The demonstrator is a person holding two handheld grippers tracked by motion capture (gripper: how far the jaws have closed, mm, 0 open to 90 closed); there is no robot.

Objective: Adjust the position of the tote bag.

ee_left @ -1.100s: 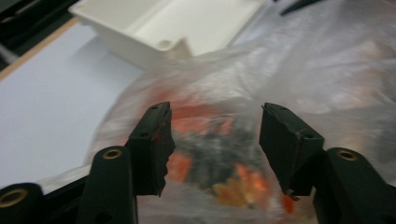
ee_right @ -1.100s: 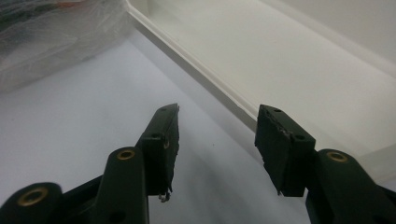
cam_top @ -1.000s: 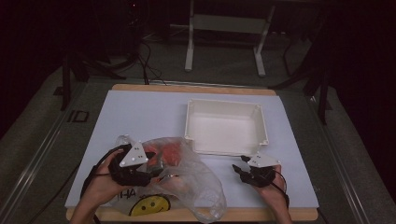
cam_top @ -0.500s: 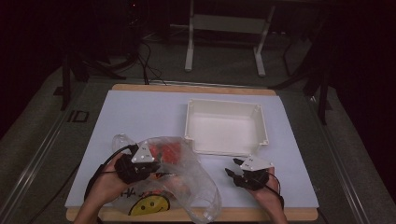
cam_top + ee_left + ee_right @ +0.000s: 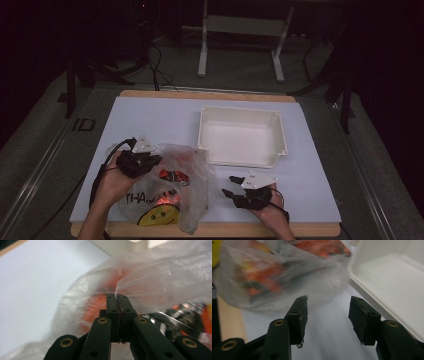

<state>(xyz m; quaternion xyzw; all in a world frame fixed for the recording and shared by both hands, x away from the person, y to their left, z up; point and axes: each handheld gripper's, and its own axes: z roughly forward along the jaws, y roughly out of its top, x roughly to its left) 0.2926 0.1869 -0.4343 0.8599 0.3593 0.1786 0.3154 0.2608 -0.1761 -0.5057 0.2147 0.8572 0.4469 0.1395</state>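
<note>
Lower left of the high view, the plastic bag lies on the bench; the left tool is clenched on its film to lift it open; the right tool, jaws apart and empty, points at the bag from the lower right.

We read this as a lab or test room set up for recording. A wooden table with a white sheet over its top stands on grey carpet in a dark room, and black cables run across the floor behind it. The metal legs of a stand rise beyond the table.
</note>
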